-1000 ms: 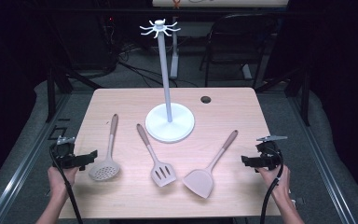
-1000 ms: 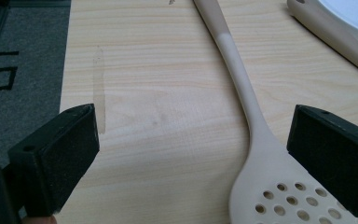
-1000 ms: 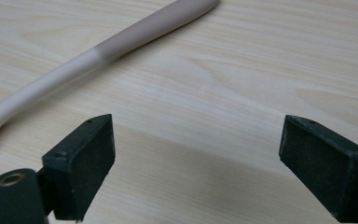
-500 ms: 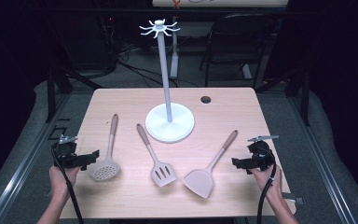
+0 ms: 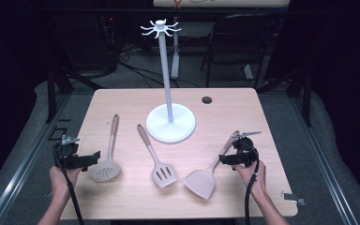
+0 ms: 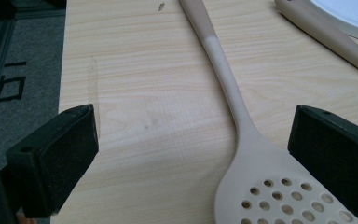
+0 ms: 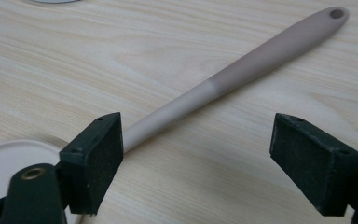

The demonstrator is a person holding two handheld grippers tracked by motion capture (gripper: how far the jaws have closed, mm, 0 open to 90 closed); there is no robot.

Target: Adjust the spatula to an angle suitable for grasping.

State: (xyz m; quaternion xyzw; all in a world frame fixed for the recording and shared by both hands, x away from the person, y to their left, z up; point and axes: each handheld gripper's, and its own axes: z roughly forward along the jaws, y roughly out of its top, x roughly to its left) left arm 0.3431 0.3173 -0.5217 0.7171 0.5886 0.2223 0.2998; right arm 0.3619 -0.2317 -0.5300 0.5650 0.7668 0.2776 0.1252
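A white utensil stand [image 5: 170, 124] with hooks on top rises at the table's middle. Three beige utensils lie in front of it: a perforated skimmer [image 5: 105, 171], a slotted turner [image 5: 163, 173] and a solid turner [image 5: 200, 182]. My left gripper [image 5: 93, 157] rests open at the left, beside the skimmer's head [image 6: 261, 177], which lies low between the jaws [image 6: 191, 158] without touching them. My right gripper [image 5: 222, 159] is by the solid turner's handle [image 7: 242, 70]. Its jaws [image 7: 214, 158] have just been closing but still stand wide, and the handle runs past the left pad untouched.
A dark round hole [image 5: 206, 100] sits in the wooden table [image 5: 122, 103] behind the stand. A chair [image 5: 243, 37] and cables stand on the floor beyond the far edge. The slotted turner's handle [image 6: 326, 32] lies to the right of the skimmer.
My right gripper has slid left across the table to the solid turner's handle. The left gripper and all three utensils have stayed put.
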